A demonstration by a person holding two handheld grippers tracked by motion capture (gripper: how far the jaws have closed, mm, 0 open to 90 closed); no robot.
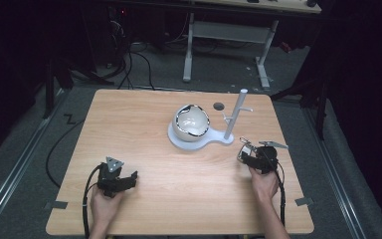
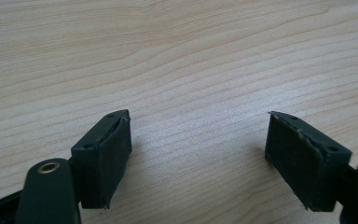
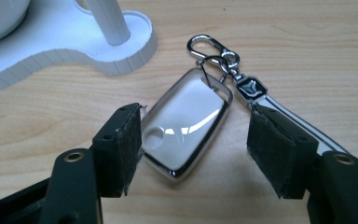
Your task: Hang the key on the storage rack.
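left tongs (image 2: 198, 154) rest wide open and empty on the bare surface (image 1: 144, 134). right tongs (image 3: 196, 149) stand open around the key fob (image 3: 186, 123), which lies flat on the surface beside the white stand (image 3: 121, 51); hanging it on a peg looks undone.

table (image 1: 144, 144) bears stand (image 1: 189, 141), key fob (image 3: 186, 123).

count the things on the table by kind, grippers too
grippers: 2, the left gripper open over bare wood, the right gripper open around the key fob
key fob with its clip and strap: 1
white stand with a post: 1
bowl on the stand: 1
total: 5
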